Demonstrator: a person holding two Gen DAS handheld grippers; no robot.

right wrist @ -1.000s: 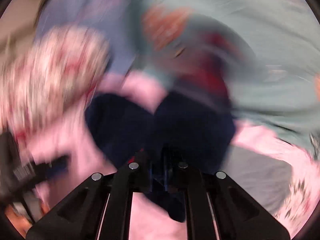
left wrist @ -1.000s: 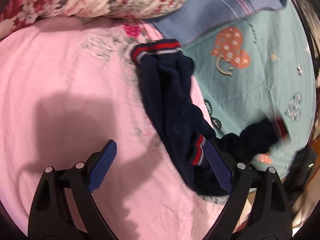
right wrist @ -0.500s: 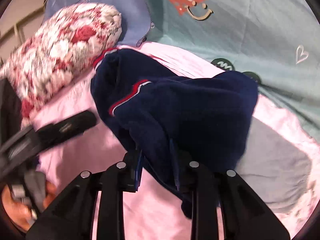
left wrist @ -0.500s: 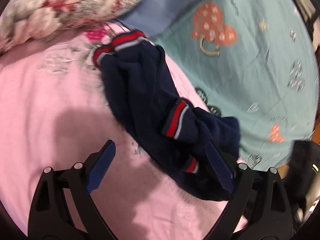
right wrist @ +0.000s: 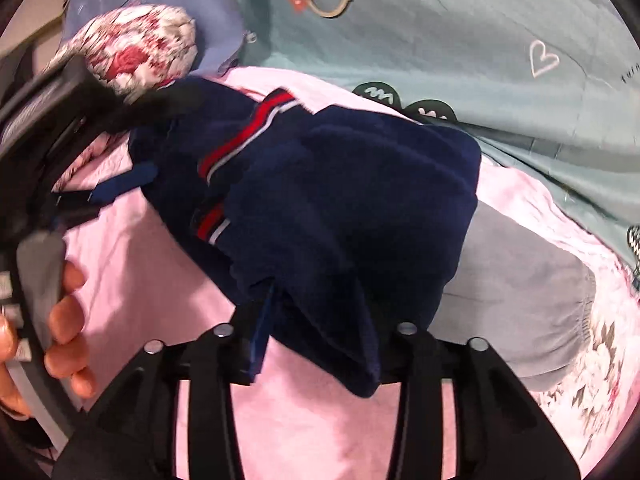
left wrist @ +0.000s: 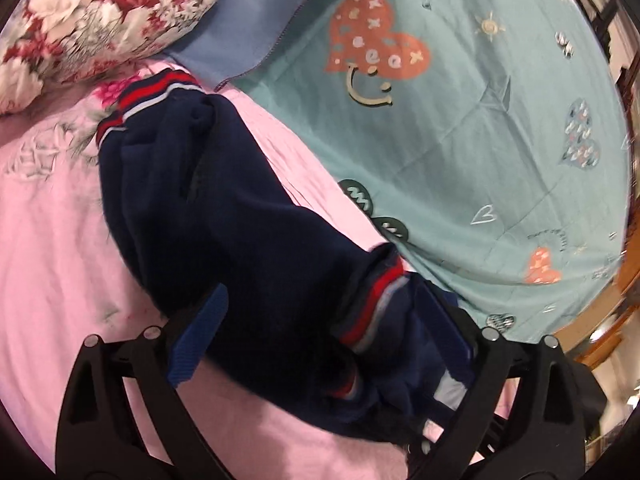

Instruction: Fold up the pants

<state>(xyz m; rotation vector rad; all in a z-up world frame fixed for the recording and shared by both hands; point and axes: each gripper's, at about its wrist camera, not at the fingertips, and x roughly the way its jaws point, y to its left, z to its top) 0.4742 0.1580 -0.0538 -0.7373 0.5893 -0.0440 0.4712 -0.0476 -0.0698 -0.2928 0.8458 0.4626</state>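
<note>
**Two grippers slack, pants doubled over**

Both tools have been letting go within the last sec. The right gripper (right wrist: 316, 328), clamped tight on dark cloth a sec ago, has just been opening: its jaws now stand part-way apart w/ a fold of the pants (right wrist: 320, 200) draped between them, cloth lying loose, not pinched as far as the right view shows. The left gripper (left wrist: 320, 344) has also been opening a bit more and is spread wide, straddling the near end of the pants (left wrist: 224, 216); pads don't press on the fabric.

Where the pants are: on the pink sheet (left wrist: 48, 240), just beside the teal quilt (left wrist: 480, 160), below the floral pillow (left wrist: 96, 20). A sec ago they lay as a long strip w/ one striped cuff far off; now the bundle is shorter and thicker, a second striped band (left wrist: 372, 308) lying on top near the left tool. In the right view two striped bands sit close together.

Meaning for the task, imo: one fold looks laid down and released. Edges aren't squared, the bundle sits lumpy, so a tidy-up or 2nd fold prob. remains. A grey garment (right wrist: 520, 304) lies just beside, partly under the pants.
</note>
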